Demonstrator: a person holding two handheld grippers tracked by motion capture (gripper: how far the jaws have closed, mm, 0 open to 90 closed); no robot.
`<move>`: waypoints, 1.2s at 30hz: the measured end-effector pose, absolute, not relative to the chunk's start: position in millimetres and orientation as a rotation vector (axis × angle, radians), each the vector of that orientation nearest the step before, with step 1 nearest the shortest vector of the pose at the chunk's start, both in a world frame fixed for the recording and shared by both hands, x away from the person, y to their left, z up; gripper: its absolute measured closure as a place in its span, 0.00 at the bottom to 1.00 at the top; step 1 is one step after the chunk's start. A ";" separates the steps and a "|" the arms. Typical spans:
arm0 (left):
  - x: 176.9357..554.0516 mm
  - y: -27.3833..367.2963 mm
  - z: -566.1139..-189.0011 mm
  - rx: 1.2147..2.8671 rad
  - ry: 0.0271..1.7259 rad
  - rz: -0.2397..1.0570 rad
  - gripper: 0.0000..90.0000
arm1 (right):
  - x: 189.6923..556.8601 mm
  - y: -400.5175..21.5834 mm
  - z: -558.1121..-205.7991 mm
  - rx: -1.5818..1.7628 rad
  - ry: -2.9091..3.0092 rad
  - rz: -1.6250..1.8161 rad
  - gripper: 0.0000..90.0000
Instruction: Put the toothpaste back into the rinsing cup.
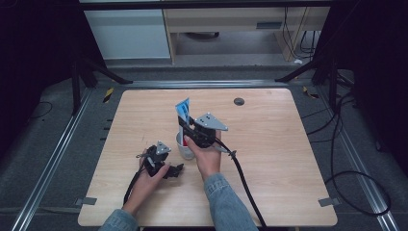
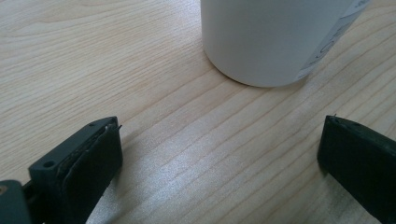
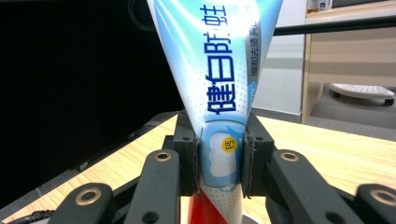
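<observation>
A blue, white and red toothpaste tube (image 1: 183,111) stands upright over a white cup (image 1: 183,147) at the table's middle. My right gripper (image 1: 190,129) is shut on the tube; in the right gripper view its pads clamp the tube (image 3: 222,144) just above the red lower part, the flat crimped end pointing up. The tube's lower end reaches down toward the cup's mouth; whether it is inside I cannot tell. My left gripper (image 1: 168,169) rests low on the table left of the cup, jaws wide apart with nothing between them. The cup's white wall (image 2: 271,37) stands just beyond those jaws.
The light wooden table (image 1: 269,159) has a small dark round grommet (image 1: 239,101) near its far edge. A black cable (image 1: 245,185) trails from my right gripper toward the front edge. Dark floor, metal frame rails and cabinets surround the table.
</observation>
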State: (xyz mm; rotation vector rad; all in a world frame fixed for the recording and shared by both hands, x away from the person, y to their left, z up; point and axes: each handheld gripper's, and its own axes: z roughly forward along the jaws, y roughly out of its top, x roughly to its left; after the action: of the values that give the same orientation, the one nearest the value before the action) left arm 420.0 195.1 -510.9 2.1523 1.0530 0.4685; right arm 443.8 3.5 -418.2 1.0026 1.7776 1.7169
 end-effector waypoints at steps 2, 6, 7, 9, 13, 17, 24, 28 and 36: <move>420.0 195.1 -510.9 2.153 1.053 0.469 0.00 | 444.2 3.4 -420.4 1.016 1.776 1.721 0.80; 420.0 195.1 -510.9 2.153 1.053 0.469 0.00 | 445.4 2.2 -423.6 1.020 1.770 1.719 0.80; 420.0 195.1 -510.9 2.153 1.053 0.469 0.00 | 445.9 1.9 -424.3 1.023 1.768 1.719 0.80; 420.0 195.1 -510.9 2.153 1.053 0.469 0.00 | 446.6 1.3 -425.7 1.030 1.770 1.716 0.80; 420.0 195.1 -510.9 2.153 1.053 0.468 0.00 | 447.0 2.0 -427.9 1.028 1.773 1.710 0.80; 420.0 195.2 -510.9 2.153 1.053 0.469 0.00 | 447.4 3.0 -430.9 1.031 1.776 1.704 0.80; 420.0 195.3 -510.8 2.156 1.052 0.468 0.00 | 448.1 2.1 -437.9 1.058 1.780 1.707 0.80; 420.0 195.3 -510.8 2.156 1.051 0.468 0.00 | 447.6 2.3 -439.4 1.073 1.783 1.710 0.80; 419.9 195.1 -510.8 2.154 1.054 0.466 0.00 | 448.2 0.3 -442.0 1.106 1.794 1.697 0.79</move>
State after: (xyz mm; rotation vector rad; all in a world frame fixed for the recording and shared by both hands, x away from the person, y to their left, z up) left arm 419.9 195.1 -510.8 2.1542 1.0540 0.4660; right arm 448.2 0.3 -442.0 1.1057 1.7945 1.6972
